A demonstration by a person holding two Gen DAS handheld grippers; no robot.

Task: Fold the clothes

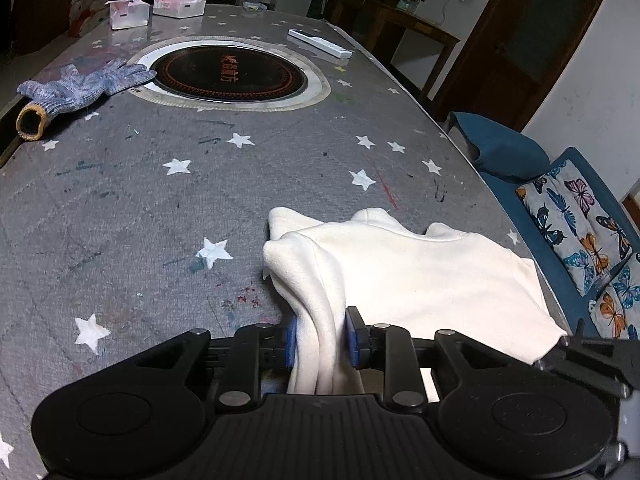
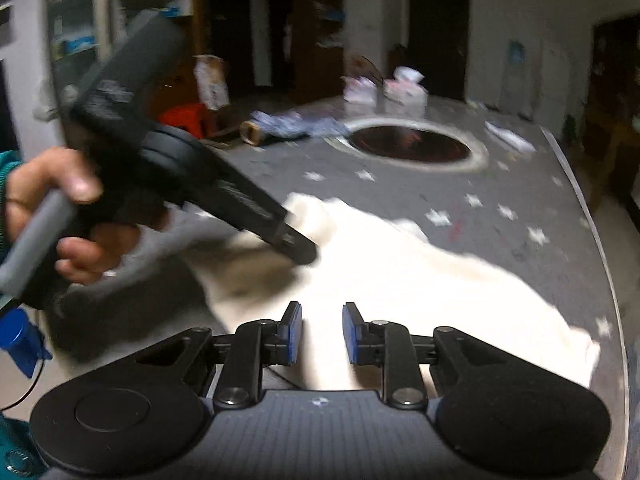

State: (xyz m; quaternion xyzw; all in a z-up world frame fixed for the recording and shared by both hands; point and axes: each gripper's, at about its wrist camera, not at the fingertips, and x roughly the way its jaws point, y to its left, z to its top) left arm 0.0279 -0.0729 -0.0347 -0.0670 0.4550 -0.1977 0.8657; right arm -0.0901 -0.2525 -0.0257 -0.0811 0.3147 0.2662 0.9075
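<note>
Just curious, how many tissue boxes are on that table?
2: a smaller tissue pack and a larger tissue box, side by side at the table's far end.

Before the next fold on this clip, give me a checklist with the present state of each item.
1. Left hand-held gripper clamps the white garment: ok, bunched cloth sits between its pads.
2. Right hand-held gripper has a hold: not ok, jaws apart with nothing between them, above the cloth.
3. Garment lies flat: not ok, rumpled near the left grip.
4. Fold path free: ok, the knit glove and power strip lie far off.
5. Garment fully on the table: cannot tell, its right edge is near the rim.
6. Right view sharp: not ok, blurred.
</note>
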